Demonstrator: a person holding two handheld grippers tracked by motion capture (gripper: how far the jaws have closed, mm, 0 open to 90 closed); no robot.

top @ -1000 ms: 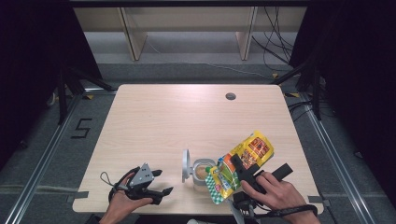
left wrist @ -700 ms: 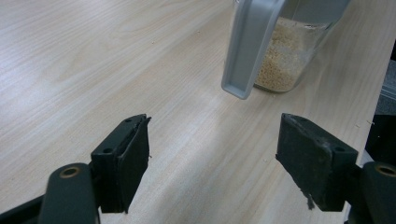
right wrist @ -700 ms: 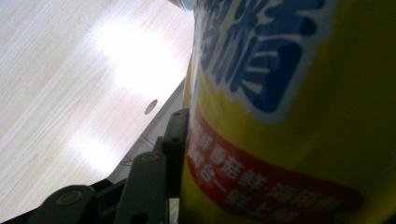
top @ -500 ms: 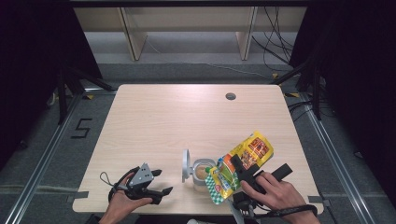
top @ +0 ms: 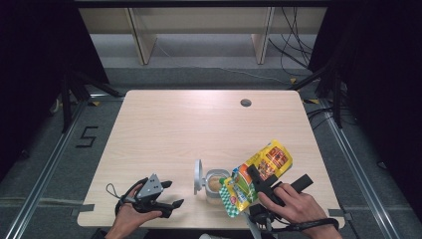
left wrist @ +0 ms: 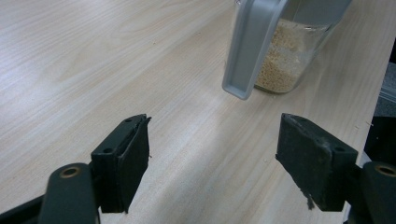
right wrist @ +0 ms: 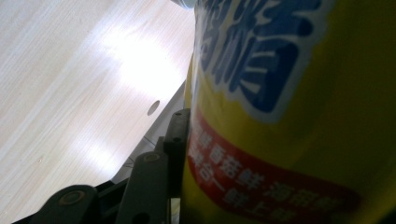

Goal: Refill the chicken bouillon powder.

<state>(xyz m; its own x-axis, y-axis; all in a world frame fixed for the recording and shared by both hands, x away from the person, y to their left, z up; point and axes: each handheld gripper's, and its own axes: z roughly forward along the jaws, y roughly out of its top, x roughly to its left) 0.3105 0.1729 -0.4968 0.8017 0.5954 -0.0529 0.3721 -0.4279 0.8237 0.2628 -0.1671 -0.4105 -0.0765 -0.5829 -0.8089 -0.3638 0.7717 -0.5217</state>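
My right gripper (top: pixel 259 181) is clamped on a yellow foil refill pouch with red, green and blue print (top: pixel 256 176), held tilted near the table's front edge, its lower end over the mouth of a small clear glass jar (top: pixel 215 185). In the right gripper view the pouch (right wrist: pixel 289 112) presses flat against my one visible black jaw, so the grip is firm; the other jaw is hidden behind the pouch. The jar stands upright on the light wooden table (top: pixel 199 124), partly filled with pale beige granules (left wrist: pixel 280 60), and its grey hinged lid (top: pixel 198 175) is flipped open to its left. In the left gripper view the lid (left wrist: pixel 252 42) hangs in front of the jar. My left gripper (top: pixel 166 194) rests low at the front left of the table, well apart from the jar, jaws wide apart with nothing between them but bare wood. A small dark round hole (top: pixel 245 103) sits near the table's far edge.
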